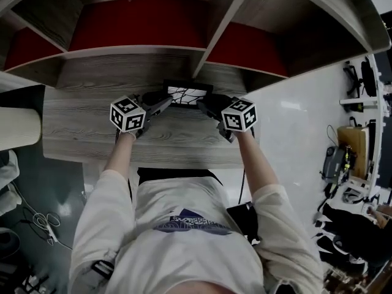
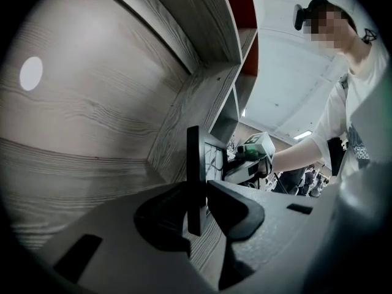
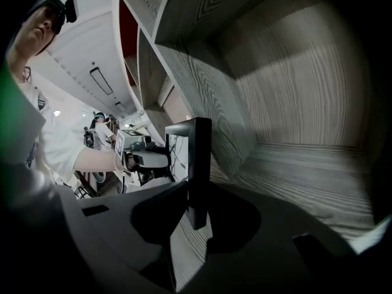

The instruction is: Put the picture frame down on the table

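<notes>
Over the wooden table (image 1: 79, 127), from the head view, I see both forearms reaching ahead, each hand carrying a gripper topped with a marker cube. The left gripper (image 1: 165, 102) and right gripper (image 1: 206, 103) point inward at one another. Between them is the picture frame (image 1: 188, 94), a small dark rectangle with a pale, lined picture, close to the back of the table under the shelf unit (image 1: 135, 57). I judge that gripping it from opposite sides keeps it level and upright on the way down, so its bottom edge can meet the wood squarely.

Left gripper view: the left gripper (image 2: 197, 210) has the picture frame (image 2: 193, 158) edge-on between its jaws, standing as a thin dark vertical bar. The jaws are only about as far apart as the frame is thick, and both appear to press on it, so I read this as a light pinch on the side edge. Grained table (image 2: 73, 188) shows below and beyond. I cannot tell whether the frame's foot touches it.

Right gripper view: the right gripper (image 3: 197, 219) mirrors this. Its jaws are narrowly parted around the opposite edge of the picture frame (image 3: 199, 158) and seem to clamp it. The table (image 3: 306, 170) runs off to the right, and the left gripper (image 3: 147, 158) is visible past the frame. I judge the task close to done, with only touchdown and release left.
</notes>
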The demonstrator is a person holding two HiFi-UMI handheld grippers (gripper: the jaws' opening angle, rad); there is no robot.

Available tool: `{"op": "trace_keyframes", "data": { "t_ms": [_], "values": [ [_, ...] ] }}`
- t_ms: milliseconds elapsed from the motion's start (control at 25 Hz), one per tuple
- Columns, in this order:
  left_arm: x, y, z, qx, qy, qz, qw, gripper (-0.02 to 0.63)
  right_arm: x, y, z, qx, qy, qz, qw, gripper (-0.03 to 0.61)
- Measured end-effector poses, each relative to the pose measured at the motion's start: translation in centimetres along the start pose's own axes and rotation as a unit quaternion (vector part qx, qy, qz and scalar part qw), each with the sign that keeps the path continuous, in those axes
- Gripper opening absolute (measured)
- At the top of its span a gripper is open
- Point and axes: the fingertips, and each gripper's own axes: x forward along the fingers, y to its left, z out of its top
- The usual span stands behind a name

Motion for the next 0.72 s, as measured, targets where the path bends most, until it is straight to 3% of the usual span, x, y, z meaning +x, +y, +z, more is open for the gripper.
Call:
{"op": "trace_keyframes", "data": {
  "t_ms": [400, 720],
  "values": [
    [1.4, 1.4, -1.7, -0.008, 0.039, 0.012, 0.9991, 0.095, 1.2, -2.2, -1.8, 0.026, 0.039, -0.026, 0.999, 0.104],
    [2.1, 1.9, -2.4, 0.009, 0.080, 0.031, 0.9962, 0.095, 1.6, -2.9, -2.4, 0.012, 0.059, -0.049, 0.997, 0.107]
  ]
}}
